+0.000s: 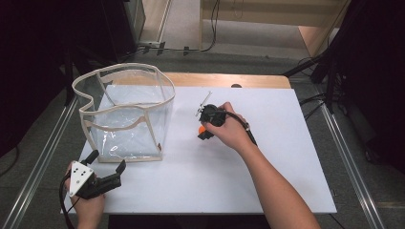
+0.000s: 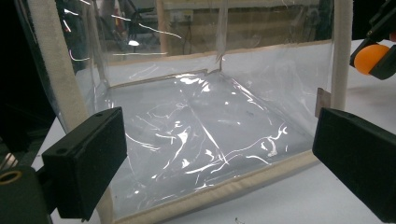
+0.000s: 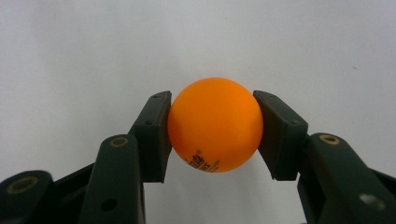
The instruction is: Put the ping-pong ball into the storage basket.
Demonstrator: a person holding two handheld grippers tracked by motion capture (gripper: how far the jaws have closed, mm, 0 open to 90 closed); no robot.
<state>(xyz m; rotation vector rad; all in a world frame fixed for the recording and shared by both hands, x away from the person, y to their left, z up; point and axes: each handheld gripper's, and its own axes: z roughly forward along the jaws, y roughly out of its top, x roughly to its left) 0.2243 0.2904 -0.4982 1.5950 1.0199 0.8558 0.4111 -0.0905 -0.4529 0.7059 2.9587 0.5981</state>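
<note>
My right tool (image 3: 212,135) clenched on orange ball (image 3: 215,125), pads on opposite sides, held just above white surface (image 1: 267,157), near middle; my guess: ready to carry toward clear bag (image 1: 125,112); my left tool (image 1: 108,168) released, jaws wide apart, aimed at bag's lower wall just beside it, likely to steady it; count: one ball, one bag, two tools

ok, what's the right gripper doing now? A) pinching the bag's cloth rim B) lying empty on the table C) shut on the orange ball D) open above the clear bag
C: the right gripper has both black jaws pressed against the sides of the small orange plastic ball, over the white tabletop.
</note>
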